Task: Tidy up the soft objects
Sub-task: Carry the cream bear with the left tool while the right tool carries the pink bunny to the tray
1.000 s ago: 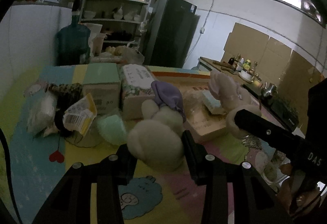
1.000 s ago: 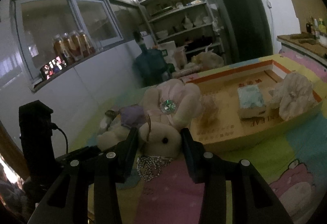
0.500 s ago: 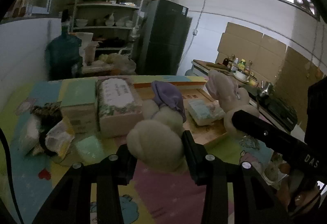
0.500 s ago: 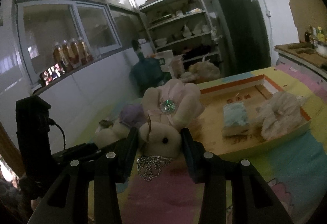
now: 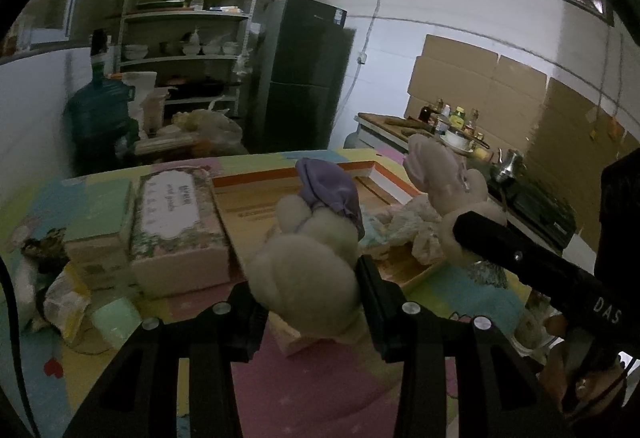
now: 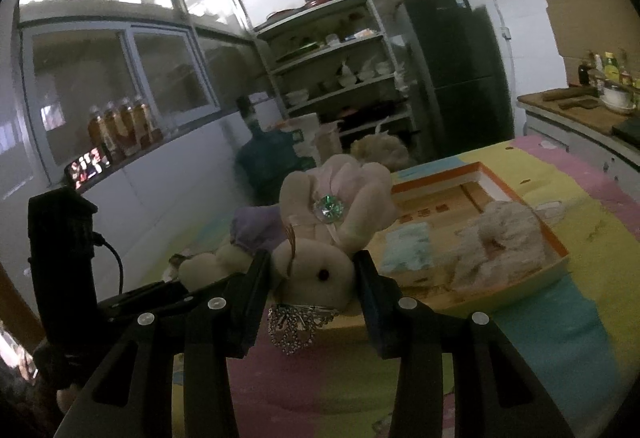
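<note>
My left tongs clamp cream plush toy at lower centre, its underside hidden. My right tongs clamp pink bunny; tray at right.

Cream plush (purple-capped), seemingly aloft.

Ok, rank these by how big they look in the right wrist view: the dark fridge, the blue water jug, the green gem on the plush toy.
1. Fridge, largest, though farthest.
2. Water jug, clearly smaller; partly hidden behind the plush toy.
3. Green gem, smallest, even though it is nearest the camera.
</note>
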Available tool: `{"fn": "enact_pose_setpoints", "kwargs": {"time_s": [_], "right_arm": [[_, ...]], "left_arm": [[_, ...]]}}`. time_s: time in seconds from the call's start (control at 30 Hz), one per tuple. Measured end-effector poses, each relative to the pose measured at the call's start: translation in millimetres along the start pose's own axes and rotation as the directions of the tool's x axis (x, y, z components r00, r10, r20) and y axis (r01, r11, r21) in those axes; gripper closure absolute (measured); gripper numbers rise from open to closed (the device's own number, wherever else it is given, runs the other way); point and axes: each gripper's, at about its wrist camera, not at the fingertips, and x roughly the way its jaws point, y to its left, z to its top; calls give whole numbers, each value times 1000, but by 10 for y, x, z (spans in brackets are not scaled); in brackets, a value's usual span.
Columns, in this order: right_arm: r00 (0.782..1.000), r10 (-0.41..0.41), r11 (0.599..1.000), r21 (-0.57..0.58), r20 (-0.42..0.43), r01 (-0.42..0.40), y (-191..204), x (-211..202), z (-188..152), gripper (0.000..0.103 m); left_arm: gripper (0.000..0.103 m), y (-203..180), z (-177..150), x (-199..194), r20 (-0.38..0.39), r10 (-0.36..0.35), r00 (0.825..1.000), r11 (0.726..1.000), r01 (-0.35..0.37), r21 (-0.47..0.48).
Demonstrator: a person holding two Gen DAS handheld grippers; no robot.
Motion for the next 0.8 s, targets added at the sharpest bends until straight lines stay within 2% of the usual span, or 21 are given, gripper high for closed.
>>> {"fn": "enact_pose_setpoints", "kwargs": {"time_s": [0.8], "right_arm": [[996,-75,995,71,44,72,-737,-155,164,59]], "left_arm": [[61,-391,171,490,-31,-45,998,999,46,24]]}}
